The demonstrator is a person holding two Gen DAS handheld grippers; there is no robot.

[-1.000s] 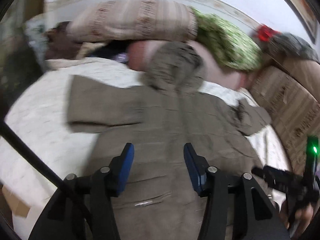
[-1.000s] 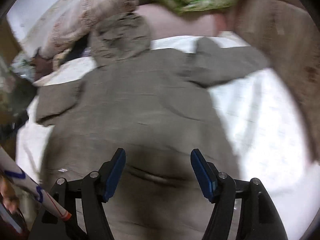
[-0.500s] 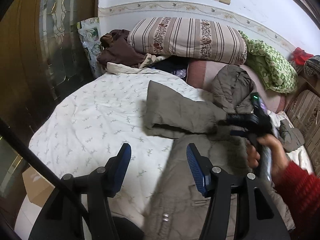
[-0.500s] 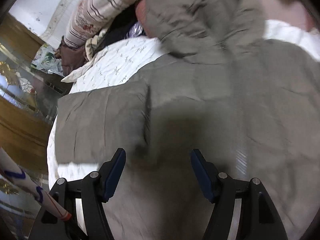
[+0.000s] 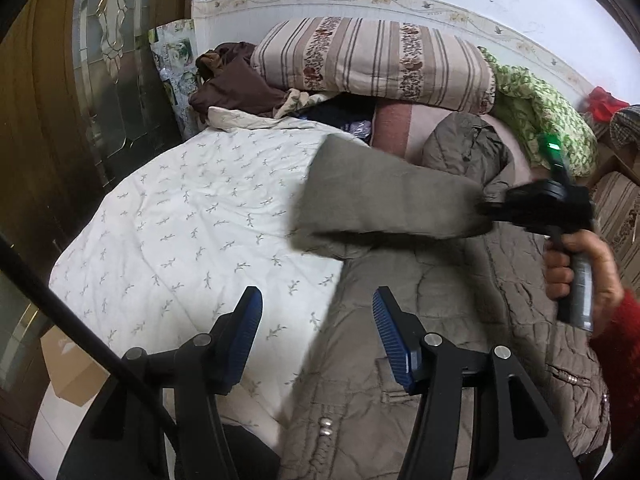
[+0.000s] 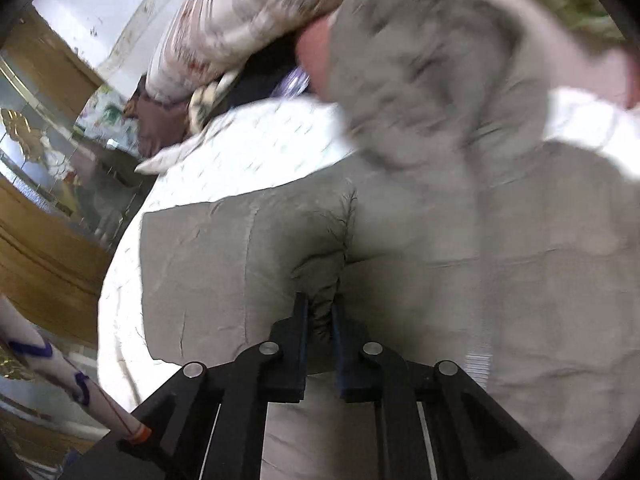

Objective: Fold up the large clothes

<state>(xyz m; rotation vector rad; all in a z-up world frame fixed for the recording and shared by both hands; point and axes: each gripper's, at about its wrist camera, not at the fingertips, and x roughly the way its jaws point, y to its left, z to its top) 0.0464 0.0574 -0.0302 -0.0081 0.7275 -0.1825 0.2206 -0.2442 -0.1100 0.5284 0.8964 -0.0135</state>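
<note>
Your coat [image 5: 460, 288] lies spread on the bed [image 5: 192, 220] toward its right edge, padded, soft and floppy, so pinch thick seams or cuffs: your right tongs [image 6: 320, 312] have just closed on the sleeve [image 6: 224, 264] fabric, while your left tongs [image 5: 316, 324] hang apart, empty.

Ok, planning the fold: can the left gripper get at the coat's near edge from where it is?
Probably yes. The left gripper is open and hangs just above the coat edge on the quilt, with nothing between. The right gripper pinches the sleeve farther up.
</note>
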